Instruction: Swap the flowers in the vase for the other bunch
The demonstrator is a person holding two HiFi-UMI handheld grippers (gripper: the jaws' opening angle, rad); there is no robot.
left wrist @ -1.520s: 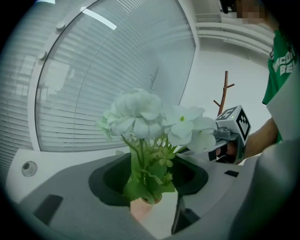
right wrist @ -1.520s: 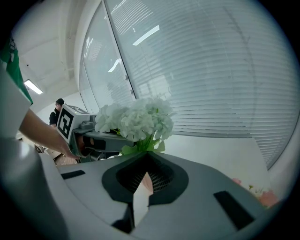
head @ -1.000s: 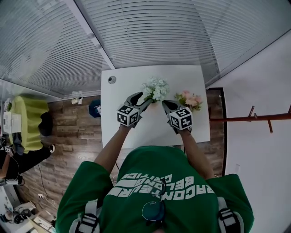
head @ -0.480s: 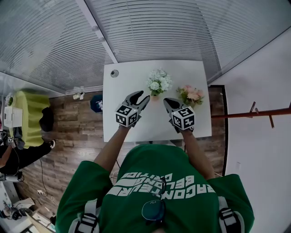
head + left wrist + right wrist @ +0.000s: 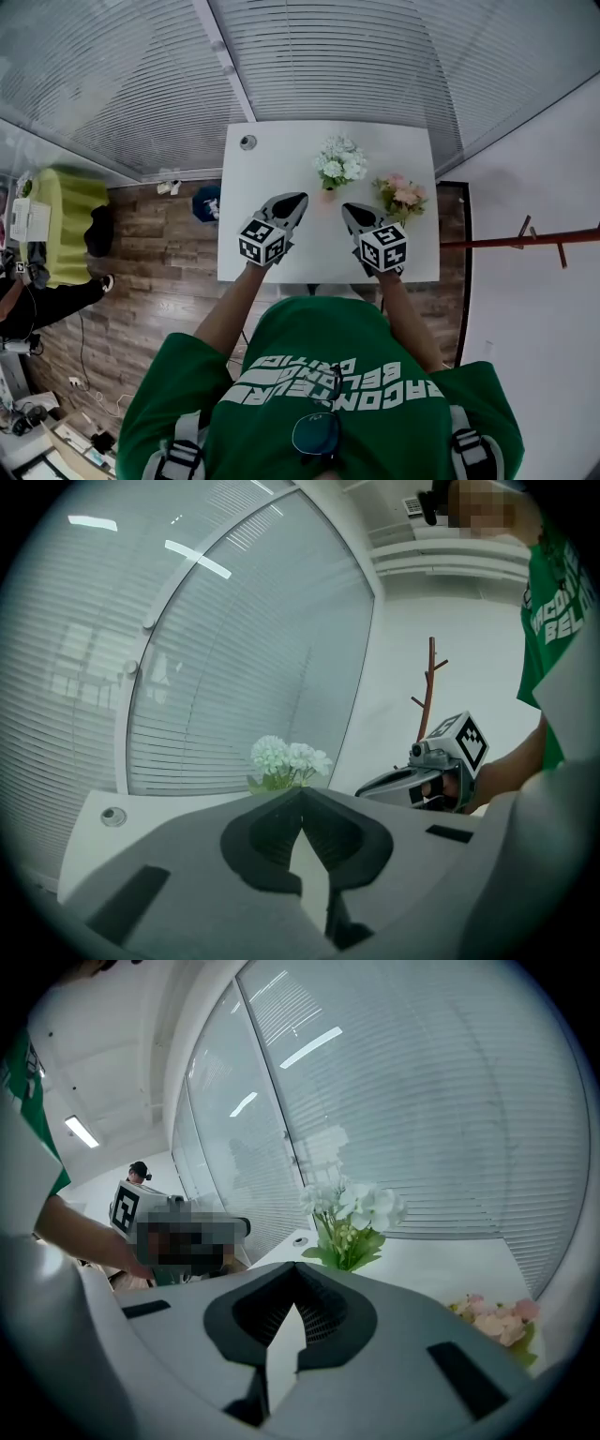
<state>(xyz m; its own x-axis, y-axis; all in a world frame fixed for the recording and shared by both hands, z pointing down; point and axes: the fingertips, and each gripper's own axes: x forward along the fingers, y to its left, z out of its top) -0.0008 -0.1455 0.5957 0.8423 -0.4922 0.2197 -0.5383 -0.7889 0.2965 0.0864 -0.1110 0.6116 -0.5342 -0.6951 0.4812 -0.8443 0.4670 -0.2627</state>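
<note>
Both grippers are hanging short of the flowers, carrying nothing. The left gripper (image 5: 292,199) has just been closing its jaws, and they are meeting on empty air. The right gripper (image 5: 349,208) is pinched shut too, empty. Just ahead of the left tips, the white bunch (image 5: 339,161) is standing upright in the vase, itself hardly showing, so it is needing no grip. The pink bunch (image 5: 403,195) is lying loose on the table (image 5: 267,178), ahead-right of the right gripper, probably within easy reach.
</note>
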